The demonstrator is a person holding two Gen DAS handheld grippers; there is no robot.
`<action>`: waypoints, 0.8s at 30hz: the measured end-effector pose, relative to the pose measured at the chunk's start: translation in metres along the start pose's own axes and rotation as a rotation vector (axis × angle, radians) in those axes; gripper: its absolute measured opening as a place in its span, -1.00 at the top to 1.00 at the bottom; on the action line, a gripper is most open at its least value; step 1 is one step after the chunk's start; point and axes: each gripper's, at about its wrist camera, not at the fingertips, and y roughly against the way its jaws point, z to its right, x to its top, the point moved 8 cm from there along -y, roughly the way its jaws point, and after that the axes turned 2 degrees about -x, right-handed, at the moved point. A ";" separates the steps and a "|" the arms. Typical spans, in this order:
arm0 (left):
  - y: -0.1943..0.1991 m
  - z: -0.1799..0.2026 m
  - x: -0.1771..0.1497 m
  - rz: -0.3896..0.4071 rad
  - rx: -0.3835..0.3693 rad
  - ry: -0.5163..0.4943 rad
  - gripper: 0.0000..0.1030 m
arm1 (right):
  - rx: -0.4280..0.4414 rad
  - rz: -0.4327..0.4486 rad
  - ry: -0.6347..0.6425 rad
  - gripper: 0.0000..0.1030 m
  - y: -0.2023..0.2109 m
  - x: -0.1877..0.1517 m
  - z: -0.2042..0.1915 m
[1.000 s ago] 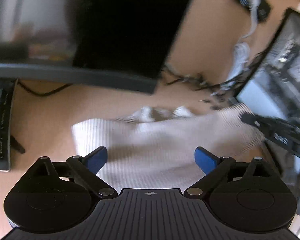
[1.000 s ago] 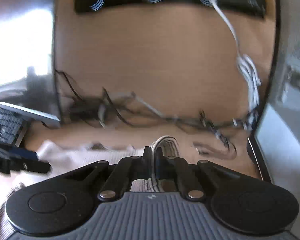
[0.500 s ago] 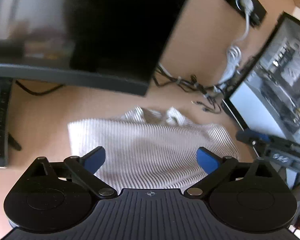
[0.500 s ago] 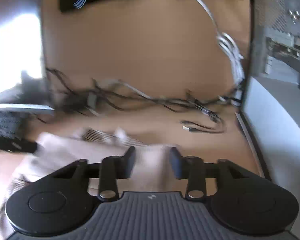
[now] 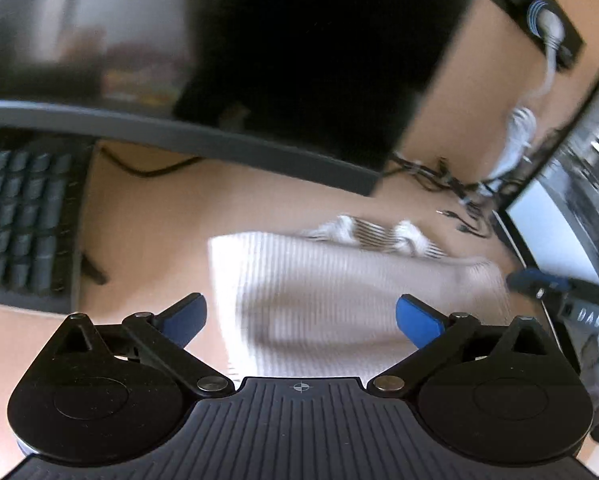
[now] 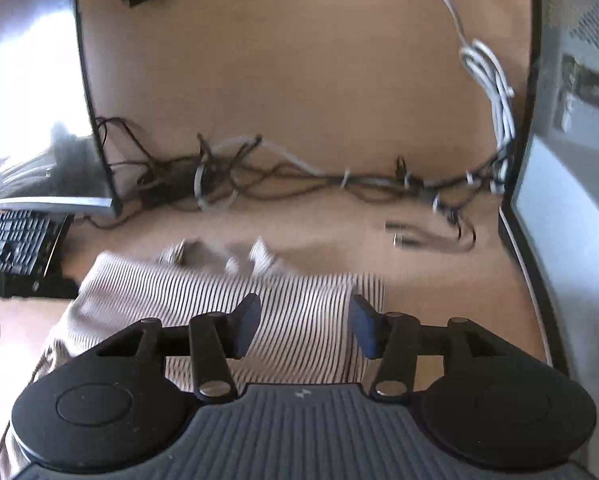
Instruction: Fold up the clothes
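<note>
A white garment with thin dark stripes (image 5: 339,292) lies folded flat on the tan desk (image 5: 159,232), its bunched collar end toward the back. My left gripper (image 5: 301,314) hovers above the garment's near left part, jaws wide open, with nothing pressed between the blue pads (image 5: 417,320). In the right wrist view the garment (image 6: 219,300) spreads under my right gripper (image 6: 305,328). Its jaws are opening, and the pads (image 6: 247,326) stand apart above the cloth without pinching it. The right gripper's tip (image 5: 555,292) also shows beside the garment's right edge.
A black keyboard (image 5: 23,220) lies left of the garment, under a dark monitor (image 5: 279,80). Tangled cables (image 6: 259,168) run along the back of the desk, with a white cord (image 6: 491,80) hanging. A computer case (image 6: 571,160) walls off the right side.
My right gripper was shut on the garment's edge; it has opened and let go, and the cloth now lies flat. The left gripper stayed open and shifted slightly leftward over the garment.
</note>
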 end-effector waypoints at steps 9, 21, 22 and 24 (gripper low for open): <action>0.037 0.006 -0.017 0.014 0.003 0.073 -1.00 | 0.048 -0.056 0.040 0.18 -0.096 0.035 -0.036; 0.089 -0.049 -0.034 0.028 0.022 0.297 -1.00 | 0.133 0.011 0.128 0.90 -0.058 0.038 -0.051; 0.095 -0.055 -0.027 0.044 0.007 0.314 -1.00 | 0.159 0.037 0.122 0.90 -0.031 0.040 -0.053; 0.103 -0.060 -0.015 0.071 -0.015 0.321 -1.00 | 0.199 0.076 0.129 0.91 0.021 0.035 -0.059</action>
